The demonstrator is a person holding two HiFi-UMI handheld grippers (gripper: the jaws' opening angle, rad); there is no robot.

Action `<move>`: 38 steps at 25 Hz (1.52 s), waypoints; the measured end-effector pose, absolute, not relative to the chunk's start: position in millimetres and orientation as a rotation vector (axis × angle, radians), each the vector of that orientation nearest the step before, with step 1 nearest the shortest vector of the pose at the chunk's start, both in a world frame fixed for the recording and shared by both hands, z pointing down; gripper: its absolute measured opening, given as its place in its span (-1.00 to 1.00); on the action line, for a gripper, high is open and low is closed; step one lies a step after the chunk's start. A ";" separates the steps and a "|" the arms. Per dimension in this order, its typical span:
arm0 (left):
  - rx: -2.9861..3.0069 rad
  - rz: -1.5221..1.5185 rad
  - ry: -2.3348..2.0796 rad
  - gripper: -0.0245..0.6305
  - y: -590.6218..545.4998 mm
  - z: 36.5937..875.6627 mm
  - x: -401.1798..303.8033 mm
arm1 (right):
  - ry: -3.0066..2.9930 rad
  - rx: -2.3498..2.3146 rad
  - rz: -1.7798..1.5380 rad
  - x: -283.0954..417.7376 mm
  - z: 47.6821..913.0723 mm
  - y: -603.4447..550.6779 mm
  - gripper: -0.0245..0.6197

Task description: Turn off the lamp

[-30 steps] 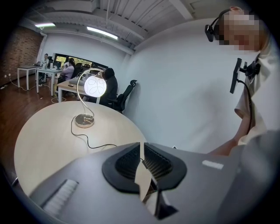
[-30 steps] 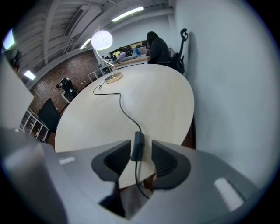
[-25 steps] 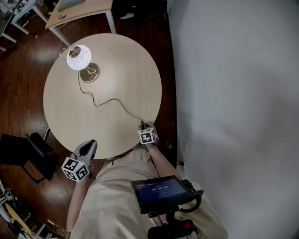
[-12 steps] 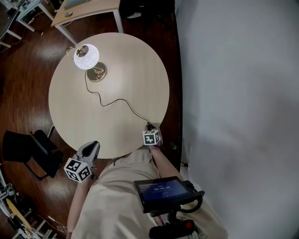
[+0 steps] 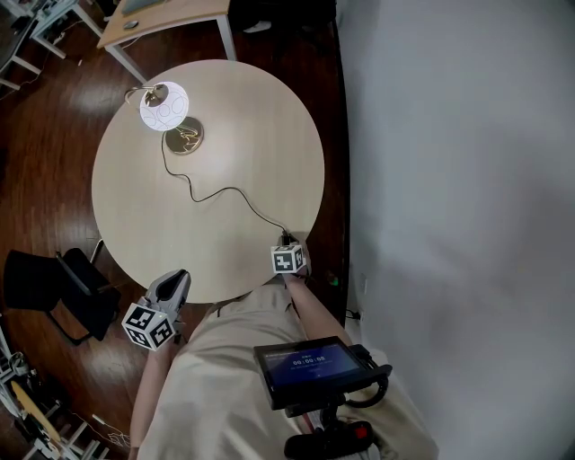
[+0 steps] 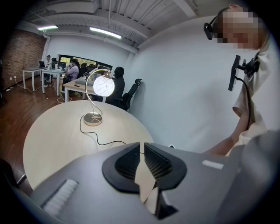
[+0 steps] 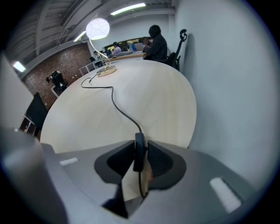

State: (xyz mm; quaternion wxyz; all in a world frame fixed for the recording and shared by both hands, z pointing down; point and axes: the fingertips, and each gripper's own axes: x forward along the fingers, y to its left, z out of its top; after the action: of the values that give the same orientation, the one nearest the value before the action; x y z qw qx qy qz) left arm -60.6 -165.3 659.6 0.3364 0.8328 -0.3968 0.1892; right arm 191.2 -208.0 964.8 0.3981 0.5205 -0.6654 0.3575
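The lamp's round globe (image 5: 164,106) glows white above its brass base (image 5: 184,137) at the far left of the round table (image 5: 260,135). Its black cord (image 5: 220,190) snakes to the near edge. There my right gripper (image 5: 285,243) has just been closing its jaws, and the pads now press the cord's inline switch (image 7: 139,151) from both sides. The right gripper (image 7: 140,154) view shows the cord (image 7: 114,103) running off to the lit globe (image 7: 98,28). My left gripper (image 5: 175,277) hangs off the table's near left edge, shut and empty; its view has the left gripper (image 6: 142,153) facing the glowing lamp (image 6: 103,85).
A black chair (image 5: 54,292) stands on the dark wood floor left of the table. A light desk (image 5: 162,18) is beyond the table. A white wall (image 5: 449,180) runs along the right. People sit at desks (image 6: 74,70) far behind the lamp.
The head view has shifted slightly. Both grippers stay where they were, and the globe is lit in every frame.
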 end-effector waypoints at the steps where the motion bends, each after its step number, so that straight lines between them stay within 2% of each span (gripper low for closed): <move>1: 2.171 0.495 -1.035 -0.89 -164.3 660.0 -60.4 | -1.684 1.320 0.903 191.5 964.9 -208.0 -0.63; 38: 2.154 0.467 -1.072 -0.89 -136.0 659.4 -47.6 | -1.747 1.182 0.749 183.2 963.8 -203.8 -0.71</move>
State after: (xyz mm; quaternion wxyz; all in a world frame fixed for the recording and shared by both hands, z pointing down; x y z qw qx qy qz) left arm -47.6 -136.0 659.4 0.3384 0.8270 -0.4115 0.1793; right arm 183.2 -203.8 963.8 0.4363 0.4752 -0.7023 0.3011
